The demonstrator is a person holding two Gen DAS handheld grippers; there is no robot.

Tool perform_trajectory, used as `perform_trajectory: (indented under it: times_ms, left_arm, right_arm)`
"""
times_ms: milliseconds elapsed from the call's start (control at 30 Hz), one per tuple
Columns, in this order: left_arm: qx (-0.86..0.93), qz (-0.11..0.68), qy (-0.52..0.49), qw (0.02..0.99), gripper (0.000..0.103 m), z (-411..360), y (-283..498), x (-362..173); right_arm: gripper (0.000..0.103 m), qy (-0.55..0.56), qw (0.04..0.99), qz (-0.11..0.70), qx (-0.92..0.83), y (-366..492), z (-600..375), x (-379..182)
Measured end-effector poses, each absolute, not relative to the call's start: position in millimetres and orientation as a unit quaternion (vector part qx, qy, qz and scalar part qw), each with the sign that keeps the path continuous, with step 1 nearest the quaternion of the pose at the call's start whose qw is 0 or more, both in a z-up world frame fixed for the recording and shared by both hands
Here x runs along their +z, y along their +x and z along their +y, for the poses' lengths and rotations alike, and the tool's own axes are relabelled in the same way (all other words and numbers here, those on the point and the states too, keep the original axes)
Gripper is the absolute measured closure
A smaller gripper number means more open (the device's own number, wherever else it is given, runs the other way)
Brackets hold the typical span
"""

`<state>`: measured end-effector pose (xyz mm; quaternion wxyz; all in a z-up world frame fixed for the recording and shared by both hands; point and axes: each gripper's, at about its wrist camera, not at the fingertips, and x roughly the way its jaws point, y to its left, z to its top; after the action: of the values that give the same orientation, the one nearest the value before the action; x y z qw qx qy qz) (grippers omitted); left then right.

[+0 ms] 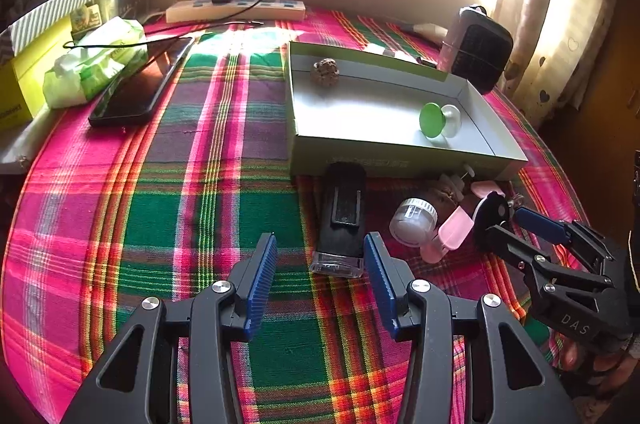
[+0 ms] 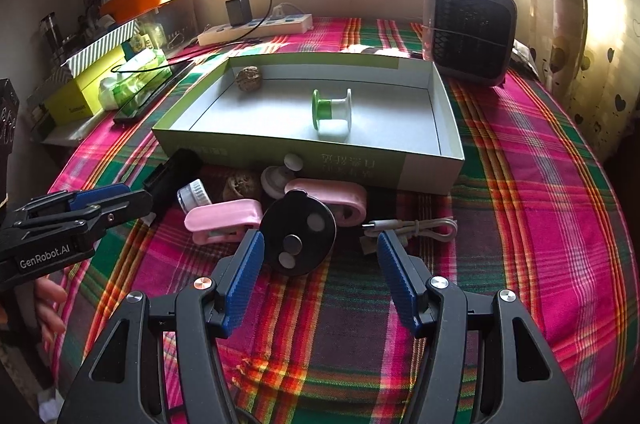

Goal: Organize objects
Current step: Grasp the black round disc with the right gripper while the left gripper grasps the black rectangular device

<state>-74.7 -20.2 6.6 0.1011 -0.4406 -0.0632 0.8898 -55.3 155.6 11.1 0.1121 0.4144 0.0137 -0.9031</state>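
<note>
Step in hand: sorting loose items into the shallow green-sided cardboard box with a white floor, which lies open on the tabletop. A green-and-white plastic spool and a brown knobbly walnut-like lump already lie inside.

The right tongs are spread and hold nothing. The black round disc with three silver buttons lies just ahead of them, close to the left-hand blue pad; whether it touches that pad cannot be told. The left tongs are also spread and empty, with the black oblong clip-backed device just in front.

Still outside the box, crowded against its near wall: two pink plastic clips, a small clear jar with a white ribbed cap, a white cable.

Judgement: the next move calls for bringing the right tongs squarely over the disc and closing across it, then lifting it over the box wall. The neighbouring pink clip risks being nudged.

Surface: a pink, green and purple plaid cloth. Room: a bright window behind, a white power strip with a black charger, a grey desk fan, a dark tablet.
</note>
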Motion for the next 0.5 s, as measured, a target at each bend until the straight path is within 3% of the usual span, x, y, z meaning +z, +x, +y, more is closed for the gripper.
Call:
perform_trajectory:
  times_ms: [500]
  left_arm:
    - [0.888, -0.041, -0.445, 0.112, 0.059, -13.1, -91.9, 3.8]
  right_arm:
    - [0.043, 0.422, 0.108, 0.019, -0.900, -65.7, 151.5, 7.6]
